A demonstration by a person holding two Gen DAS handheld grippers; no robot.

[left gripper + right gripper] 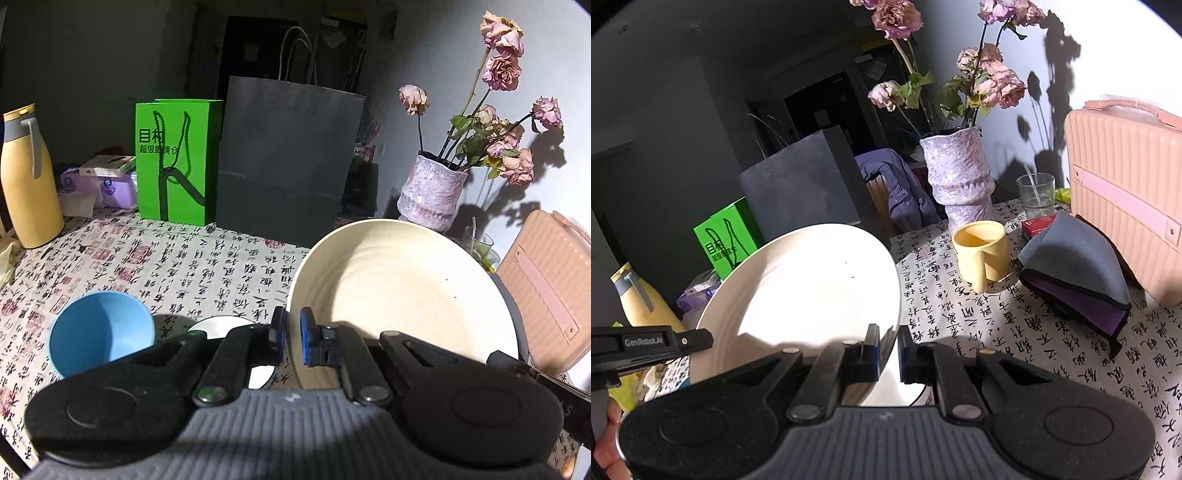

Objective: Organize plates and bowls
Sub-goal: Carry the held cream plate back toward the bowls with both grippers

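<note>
A cream plate (399, 291) is held tilted above the table; it also shows in the right wrist view (801, 295). My left gripper (293, 339) is shut on its left rim. My right gripper (888, 350) is shut on its right rim. A blue bowl (99, 332) lies on its side on the tablecloth at the left. A white dish (221, 326) sits just behind the left gripper, mostly hidden. The left gripper's body (650, 343) shows at the left edge of the right wrist view.
A green bag (177, 158), a dark paper bag (284, 166), a yellow thermos (27, 177) and a flower vase (432, 192) stand at the back. A yellow mug (982, 251), a folded grey-purple cloth (1075, 266), a glass (1036, 195) and a pink case (1126, 192) are at the right.
</note>
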